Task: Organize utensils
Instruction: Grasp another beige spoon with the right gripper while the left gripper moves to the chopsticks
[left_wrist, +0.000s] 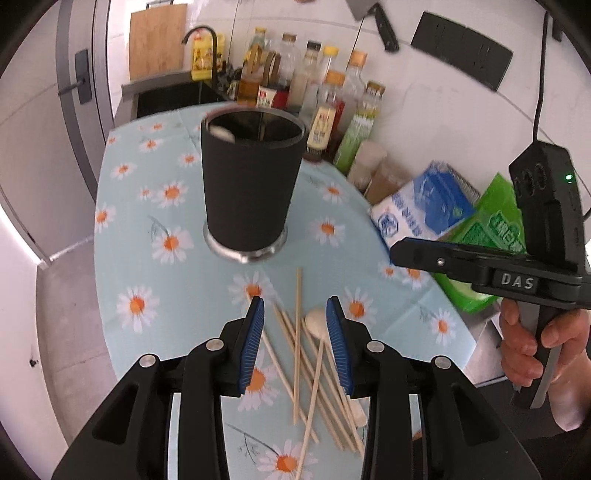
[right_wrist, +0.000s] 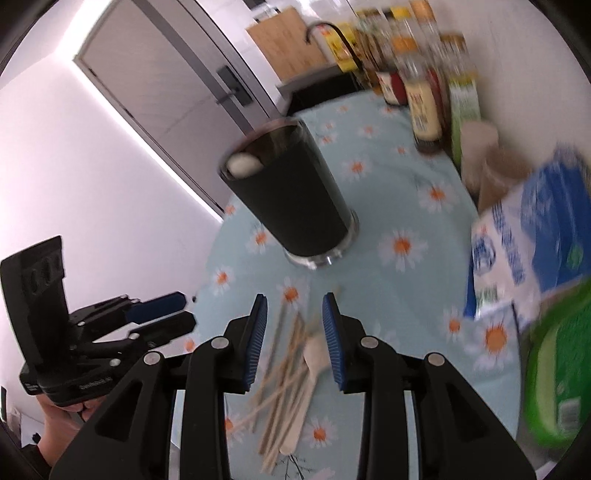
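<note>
Several wooden chopsticks (left_wrist: 297, 350) and a pale wooden spoon (left_wrist: 317, 322) lie loose on the daisy tablecloth (left_wrist: 147, 258). My left gripper (left_wrist: 294, 306) hovers over them, open, its blue pads either side of the pile and not touching it. My right gripper (right_wrist: 293, 301) stands open over the same chopsticks (right_wrist: 284, 362) and spoon (right_wrist: 314, 358), gripping nothing. Behind them stands a black utensil holder (left_wrist: 251, 184), upright, with a white spoon head (left_wrist: 221, 133) showing inside. The right wrist view also shows the holder (right_wrist: 291, 195) and the left gripper (right_wrist: 188, 311).
Sauce and oil bottles (left_wrist: 332, 107) line the wall at the back right. A blue-white bag (left_wrist: 421, 210) and a green package (left_wrist: 491, 229) sit on the right. A dark sink (left_wrist: 170, 98) with a tap lies behind. The right gripper (left_wrist: 402, 254) hangs beside the pile.
</note>
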